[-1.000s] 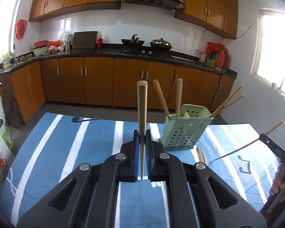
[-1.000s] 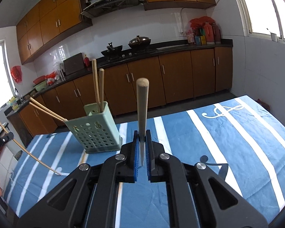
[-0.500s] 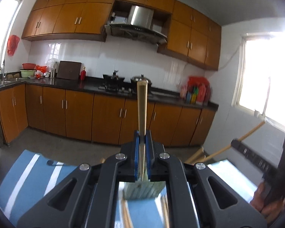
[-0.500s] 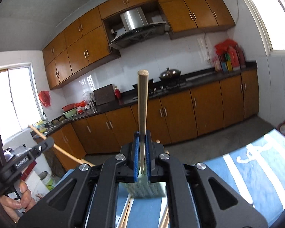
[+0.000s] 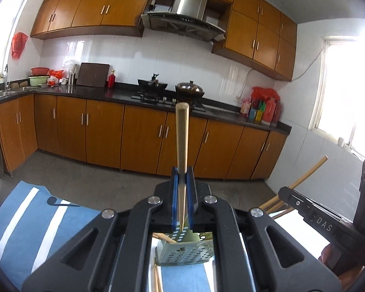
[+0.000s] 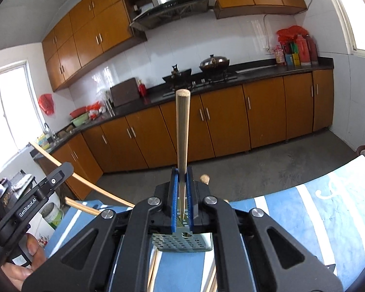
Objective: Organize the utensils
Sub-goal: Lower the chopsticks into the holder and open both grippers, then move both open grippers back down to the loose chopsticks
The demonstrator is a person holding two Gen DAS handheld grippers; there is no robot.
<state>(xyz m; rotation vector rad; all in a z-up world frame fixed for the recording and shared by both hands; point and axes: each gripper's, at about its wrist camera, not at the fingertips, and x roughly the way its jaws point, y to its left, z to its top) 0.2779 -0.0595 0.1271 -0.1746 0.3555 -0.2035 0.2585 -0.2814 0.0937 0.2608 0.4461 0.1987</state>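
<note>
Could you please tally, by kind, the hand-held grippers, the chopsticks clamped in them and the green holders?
Hand-held grippers: 2 (left hand-held gripper, right hand-held gripper)
Clamped chopsticks: 2 (left chopstick, right chopstick)
Holders: 1 (green holder)
Total: 5

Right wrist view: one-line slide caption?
Right tool shut on a chopstick, above the green holder on the striped cloth.

Each fisheye rides close behind its own gripper, looking forward and slightly down across the blue striped tablecloth (image 5: 43, 221) toward the kitchen counter (image 6: 255, 73) — both share the stove (image 5: 153, 95), cabinets and green perforated holder (image 6: 182, 242) below.
</note>
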